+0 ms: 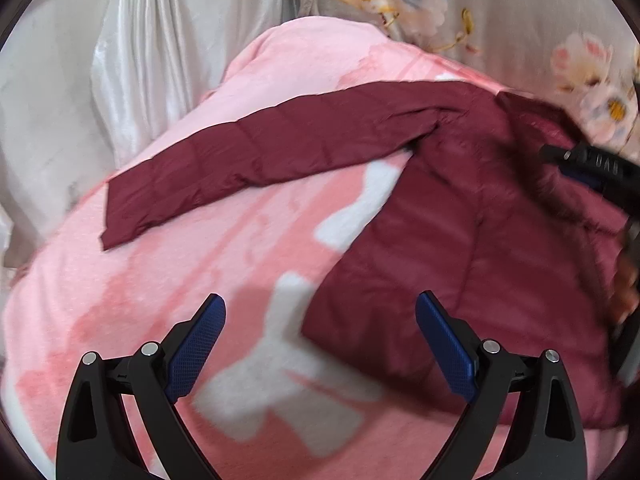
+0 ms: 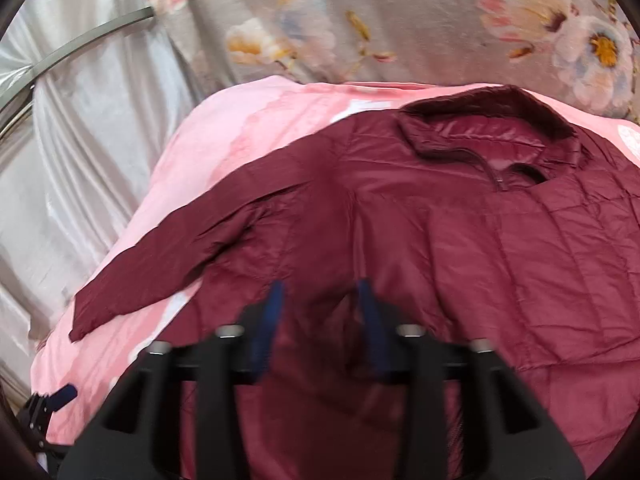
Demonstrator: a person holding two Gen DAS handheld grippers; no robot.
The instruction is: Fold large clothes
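A maroon quilted jacket [image 2: 460,240] lies spread on a pink and white blanket [image 1: 180,280], front up, collar [image 2: 492,120] at the far end. One sleeve [image 1: 248,156] stretches out to the left across the blanket. My left gripper [image 1: 320,320] is open and empty, hovering over the blanket just beside the jacket's lower left edge. My right gripper [image 2: 320,312] is open with a narrower gap, blurred, above the jacket's lower body; it shows at the right edge of the left wrist view [image 1: 596,168]. The left gripper shows at the lower left of the right wrist view [image 2: 52,400].
A floral grey bedcover [image 2: 360,28] lies beyond the blanket. White satin drapes [image 1: 168,48] hang at the left, with a metal rail [image 2: 80,44] near them.
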